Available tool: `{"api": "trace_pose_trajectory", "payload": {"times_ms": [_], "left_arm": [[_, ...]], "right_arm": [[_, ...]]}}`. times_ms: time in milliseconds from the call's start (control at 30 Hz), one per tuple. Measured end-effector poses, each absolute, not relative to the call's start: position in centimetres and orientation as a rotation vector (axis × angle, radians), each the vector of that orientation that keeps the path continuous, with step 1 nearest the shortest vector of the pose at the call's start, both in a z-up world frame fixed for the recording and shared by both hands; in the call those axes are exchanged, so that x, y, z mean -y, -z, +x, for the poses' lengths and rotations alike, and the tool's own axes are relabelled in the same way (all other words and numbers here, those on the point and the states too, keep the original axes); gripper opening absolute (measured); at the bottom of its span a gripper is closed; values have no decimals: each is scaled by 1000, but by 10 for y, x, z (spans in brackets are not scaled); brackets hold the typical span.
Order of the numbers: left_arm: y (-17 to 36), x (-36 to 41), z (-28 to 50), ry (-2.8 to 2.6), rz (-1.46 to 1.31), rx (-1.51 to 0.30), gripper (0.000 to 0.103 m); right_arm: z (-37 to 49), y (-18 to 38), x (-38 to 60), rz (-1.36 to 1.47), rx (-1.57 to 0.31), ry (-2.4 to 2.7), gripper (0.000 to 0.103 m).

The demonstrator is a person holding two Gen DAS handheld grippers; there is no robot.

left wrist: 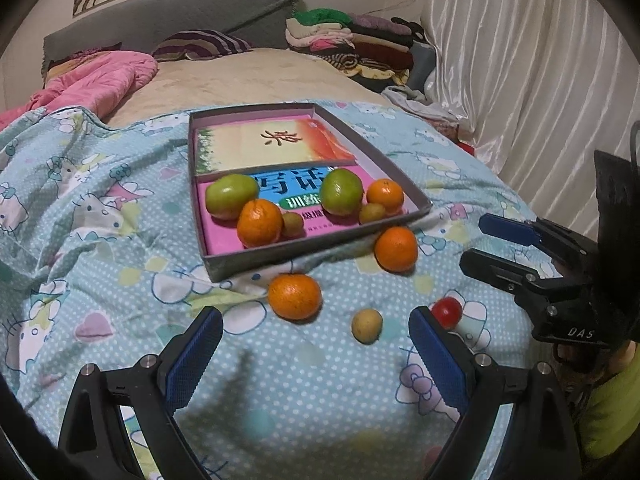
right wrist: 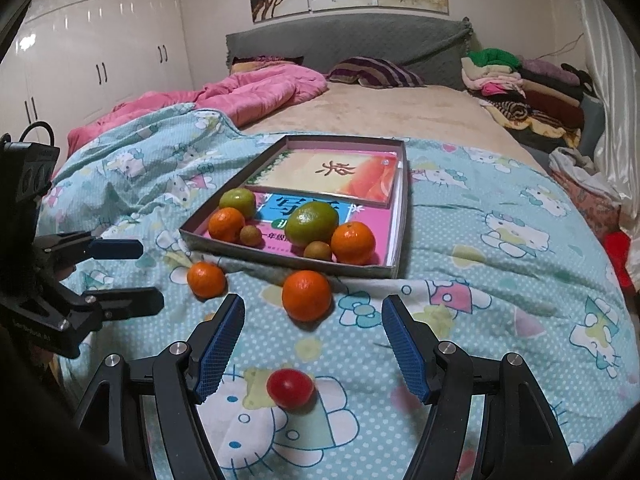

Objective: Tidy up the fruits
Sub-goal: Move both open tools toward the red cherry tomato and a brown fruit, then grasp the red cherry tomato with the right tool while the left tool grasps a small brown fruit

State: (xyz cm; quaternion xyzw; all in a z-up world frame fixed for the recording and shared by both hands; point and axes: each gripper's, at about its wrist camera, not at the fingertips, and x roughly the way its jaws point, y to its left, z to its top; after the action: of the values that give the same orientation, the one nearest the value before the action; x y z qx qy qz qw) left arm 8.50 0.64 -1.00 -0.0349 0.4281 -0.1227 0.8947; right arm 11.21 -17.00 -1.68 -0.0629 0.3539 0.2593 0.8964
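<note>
Right wrist view shows the right gripper (right wrist: 312,344) with its jaws spread wide and nothing between the pads; the red tomato (right wrist: 290,388) lies on the blanket (right wrist: 500,300) just near of the fingertips, centred between the two fingers, not touched. It is round, so no long axis matters; judging by this, a short reach forward and down would put the pads on either side of it. The left gripper (left wrist: 316,344) is also spread and empty, and the tomato sits just right of its right finger (left wrist: 432,344), so the right hand seems the better placed.

Ahead of the left gripper, a loose orange (left wrist: 295,296) and a small yellowish fruit (left wrist: 367,325) lie on the blanket, with a second loose orange (left wrist: 396,249) further right, close to the tray's (left wrist: 320,250) near wall.

Counted: four fruits lie loose, two oranges, one small yellowish fruit and one tomato. Inside the tray, resting on books, are six: two green fruits, two oranges and two small brownish ones. That leaves roughly four pieces to gather.
</note>
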Motion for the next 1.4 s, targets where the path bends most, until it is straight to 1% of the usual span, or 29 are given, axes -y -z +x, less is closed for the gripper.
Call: {"api": "trace_pose_trajectory", "payload": {"times_ms": [233, 333, 633, 700, 767, 800, 833, 867, 933, 967, 1033, 1067, 1100, 1333, 1400], "left_arm": [[12, 1, 82, 280, -54, -896, 94], [12, 2, 82, 292, -54, -901, 93], [19, 6, 84, 318, -58, -921, 79], [21, 7, 85, 325, -57, -926, 73], [23, 9, 84, 330, -54, -932, 69], [24, 9, 84, 337, -55, -935, 68], [25, 10, 84, 343, -58, -936, 68], [25, 10, 84, 346, -56, -936, 67], [25, 12, 83, 353, -52, -933, 66], [25, 12, 84, 355, -53, -934, 65], [27, 12, 84, 361, -57, -936, 62], [27, 13, 84, 364, -57, -936, 61], [28, 13, 84, 366, -56, -936, 59], [40, 23, 91, 376, -40, -961, 48], [43, 26, 93, 373, -32, -971, 43]], "right_arm": [[107, 24, 167, -138, -767, -547, 73], [105, 26, 165, -146, -773, -552, 73], [104, 41, 161, -178, -827, -521, 73], [104, 45, 159, -183, -846, -523, 73], [104, 49, 160, -185, -865, -528, 73], [104, 50, 159, -187, -871, -528, 70], [104, 52, 158, -190, -879, -530, 63], [104, 53, 157, -191, -884, -534, 60], [104, 57, 155, -198, -902, -543, 51], [104, 59, 154, -202, -910, -546, 49], [105, 65, 152, -209, -937, -555, 40], [106, 67, 151, -208, -949, -558, 38], [107, 71, 150, -208, -963, -558, 32], [109, 72, 154, -186, -969, -558, 31], [109, 71, 154, -185, -965, -557, 31]]}}
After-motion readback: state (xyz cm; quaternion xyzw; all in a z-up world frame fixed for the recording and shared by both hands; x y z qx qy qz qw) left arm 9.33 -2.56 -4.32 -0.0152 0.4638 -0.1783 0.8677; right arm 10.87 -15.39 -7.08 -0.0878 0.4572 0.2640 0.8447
